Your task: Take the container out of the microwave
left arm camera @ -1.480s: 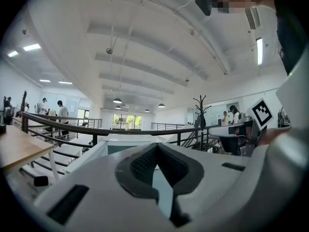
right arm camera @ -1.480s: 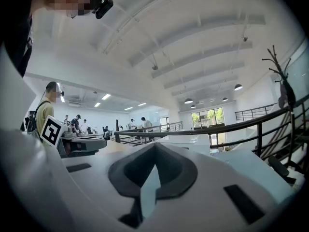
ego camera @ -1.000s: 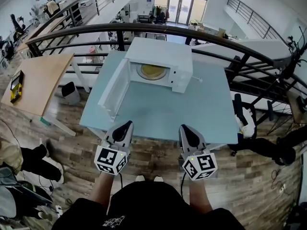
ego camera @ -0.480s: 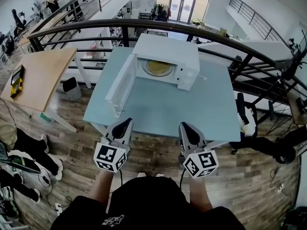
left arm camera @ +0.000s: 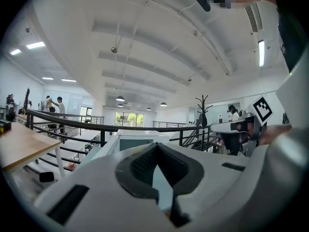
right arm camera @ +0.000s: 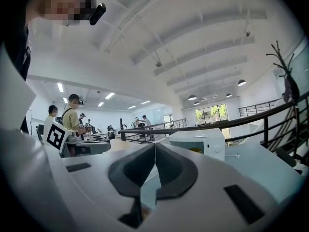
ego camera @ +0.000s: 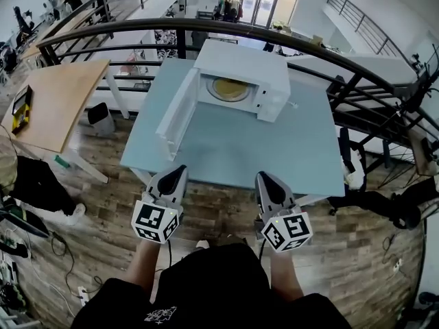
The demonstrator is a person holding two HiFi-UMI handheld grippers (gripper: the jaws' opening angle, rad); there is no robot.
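A white microwave stands at the far side of a pale blue table, its door swung open to the left. Inside it lies a round yellowish container. Both grippers hover over the floor just short of the table's near edge and point level toward the microwave. My left gripper is shut with nothing in it, and my right gripper is shut and empty too. The microwave shows beyond the left gripper. In the right gripper view the microwave shows past the right gripper.
A black curved railing runs behind the table. A wooden desk stands at the left, a person's legs below it. A dark office chair sits by the table's right edge. Cables lie on the wooden floor.
Both grippers and the head have come closer to the table; the microwave sits larger and lower in the head view. The person at the left has shifted.
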